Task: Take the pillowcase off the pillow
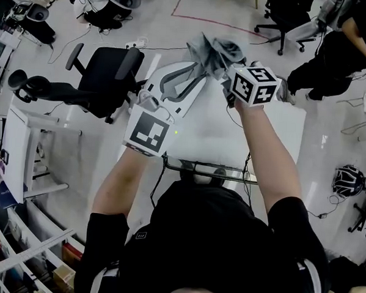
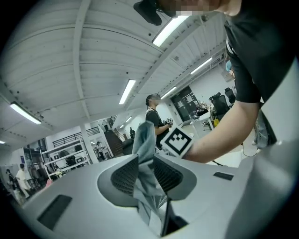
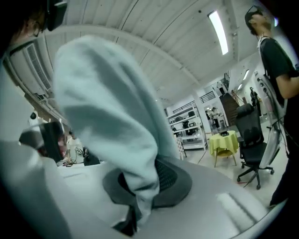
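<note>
Two hand-held grippers [image 1: 198,75] [image 1: 227,78], one pillowcase [image 1: 215,51], one table [image 1: 281,139]

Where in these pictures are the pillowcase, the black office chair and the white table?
pillowcase [image 3: 107,116]: right gripper view, on the pale cloth bulging above the jaws.
black office chair [image 1: 107,77]: head view, on its black upholstery.
white table [image 1: 208,141]: head view, on its bare top.

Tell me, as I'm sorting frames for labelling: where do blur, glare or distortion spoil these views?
Head view: evenly lit, sharp, edges bowed by the wide lens. Left gripper view: strong fisheye, ceiling lights blown out, cloth fairly sharp. Right gripper view: the cloth looms close and soft, corners dark.
</note>
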